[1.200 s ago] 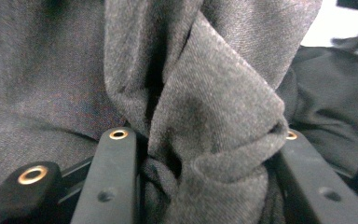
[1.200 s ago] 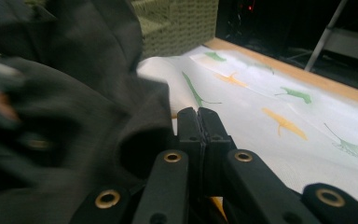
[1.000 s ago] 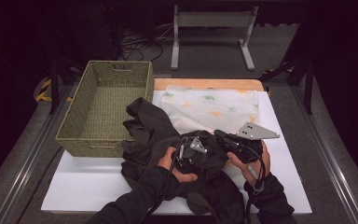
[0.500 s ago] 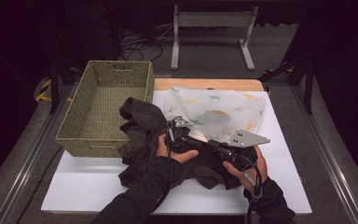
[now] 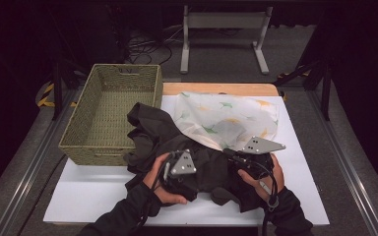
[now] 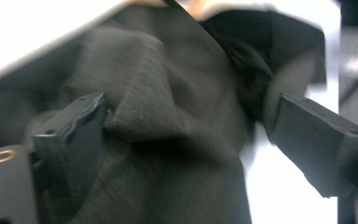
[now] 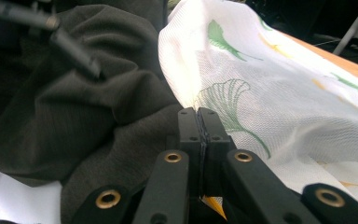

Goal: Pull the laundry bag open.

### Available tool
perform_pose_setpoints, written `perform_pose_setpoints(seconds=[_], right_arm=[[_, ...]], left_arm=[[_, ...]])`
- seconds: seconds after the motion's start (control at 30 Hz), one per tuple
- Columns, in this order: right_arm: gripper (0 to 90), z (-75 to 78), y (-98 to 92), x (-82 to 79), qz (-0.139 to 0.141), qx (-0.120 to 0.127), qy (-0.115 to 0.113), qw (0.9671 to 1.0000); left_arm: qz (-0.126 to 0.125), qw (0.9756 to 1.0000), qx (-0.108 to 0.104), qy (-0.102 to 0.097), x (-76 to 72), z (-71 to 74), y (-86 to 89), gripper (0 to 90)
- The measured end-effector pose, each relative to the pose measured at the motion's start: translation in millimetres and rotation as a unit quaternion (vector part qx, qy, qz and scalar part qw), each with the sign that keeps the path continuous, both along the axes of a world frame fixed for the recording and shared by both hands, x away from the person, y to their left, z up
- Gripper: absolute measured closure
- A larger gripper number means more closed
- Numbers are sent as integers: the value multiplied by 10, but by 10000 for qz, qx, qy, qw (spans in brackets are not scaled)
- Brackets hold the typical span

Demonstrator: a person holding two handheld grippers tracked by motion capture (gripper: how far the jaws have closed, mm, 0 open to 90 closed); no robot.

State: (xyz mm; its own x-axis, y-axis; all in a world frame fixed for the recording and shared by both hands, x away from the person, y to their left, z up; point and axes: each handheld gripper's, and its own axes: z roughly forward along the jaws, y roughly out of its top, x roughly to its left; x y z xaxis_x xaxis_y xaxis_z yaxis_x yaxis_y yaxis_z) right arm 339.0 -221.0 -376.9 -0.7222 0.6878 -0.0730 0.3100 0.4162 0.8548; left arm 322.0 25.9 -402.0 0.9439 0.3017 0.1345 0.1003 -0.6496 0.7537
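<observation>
Dark cloth (image 5: 177,142) lies crumpled on the white board (image 5: 78,196), spread from beside the basket (image 5: 108,118) across to your right hand, its long axis running left to right. Your left gripper (image 5: 179,169) sits on its near edge; its jaws have just been opening and now stand wide, with a fold of the cloth (image 6: 168,116) between them, unpressed. Your right gripper (image 7: 199,126) is closed tight where the dark cloth meets the leaf-printed white cloth (image 5: 226,118); what it pinches, you cannot tell. The left gripper is nearer the loose bulk. Beyond the table the room is dark.
</observation>
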Motion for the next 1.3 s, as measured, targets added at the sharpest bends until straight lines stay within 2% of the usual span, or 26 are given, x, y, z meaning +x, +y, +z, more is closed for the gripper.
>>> perform_pose_setpoints(seconds=[0.1, 0.2, 0.33, 0.37, 0.4, 0.43, 0.47, 0.5, 0.53, 0.57, 0.6, 0.67, 0.73, 0.8, 0.87, 0.9, 0.97, 1.0, 1.03, 1.07, 1.1, 1.13, 1.17, 1.2, 1.27, 1.3], right_arm=[[897, -10, 12, -2, 48, -16, 52, 10000], [896, -33, 18, -10, 135, -27, 168, 9998], [896, -63, 13, -36, 236, 16, 294, 9993], [897, -68, 12, -53, 261, 25, 310, 9992], [897, -65, 6, -76, 313, 116, 344, 9988], [897, -65, 6, -76, 313, 116, 344, 9988], [898, -54, -2, -95, 367, 207, 385, 9984], [898, -54, -2, -95, 367, 207, 385, 9984], [898, -50, -4, -100, 391, 232, 398, 9982], [898, -42, -6, -107, 395, 233, 377, 9982], [898, -24, -11, -116, 406, 275, 366, 9981], [898, 18, -33, -126, 414, 401, 330, 9978], [898, 78, -51, -149, 388, 477, 263, 9978], [898, 129, -59, -176, 410, 552, 211, 9974], [899, 197, -63, -216, 415, 647, 101, 9970], [899, 222, -64, -231, 414, 672, 74, 9969], [899, 240, -56, -245, 368, 621, 9, 9974], [899, 236, -54, -244, 335, 604, -7, 9976], [899, 227, -56, -237, 305, 624, -2, 9976], [899, 227, -56, -237, 305, 624, -2, 9976], [899, 195, -58, -215, 220, 524, 8, 9984], [899, 195, -58, -215, 220, 524, 8, 9984], [899, 162, -60, -200, 191, 472, 24, 9987], [899, 128, -58, -185, 152, 396, 47, 9991], [899, 94, -67, -157, 122, 377, 90, 9992], [899, 87, -72, -148, 94, 384, 98, 9992]], left_arm=[[-80, 9998, 38, 198, 39, -118, -139, 87], [35, 9997, 117, 222, 71, -203, -340, 78], [373, 9991, 170, 143, 142, -280, -551, 90], [525, 9984, 222, -33, 156, -290, -601, 125], [686, 9966, 308, -347, 157, -296, -644, 301], [808, 9940, 413, -615, 162, -303, -682, 301], [1020, 9912, 335, -771, 209, -284, -692, 548], [1020, 9912, 335, -771, 209, -284, -692, 701], [967, 9920, 282, -760, 254, -265, -668, 701], [946, 9940, 42, -552, 325, -238, -612, 793], [985, 9943, -136, -397, 377, -222, -567, 838], [1182, 9917, -315, -398, 422, -171, -505, 854], [1399, 9878, -425, -544, 435, -98, -467, 859], [1633, 9826, -556, -693, 471, -18, -429, 862], [1858, 9775, -704, -711, 539, 26, -395, 863], [1923, 9767, -690, -652, 596, 44, -386, 863], [2084, 9727, -673, -768, 653, 53, -386, 863], [2101, 9726, -609, -785, 695, 47, -395, 863], [1957, 9760, -799, -526, 738, 1, -398, 862], [1957, 9760, -799, -526, 738, 1, -398, 826], [1681, 9805, -952, -354, 735, -16, -386, 826], [1681, 9805, -952, -354, 735, -16, -386, 718], [1393, 9847, -1031, -160, 707, -22, -372, 718], [1328, 9854, -1031, -263, 642, -8, -361, 612], [965, 9885, -1156, -161, 541, 35, -334, 399], [831, 9895, -1169, -200, 464, 57, -320, 399]])
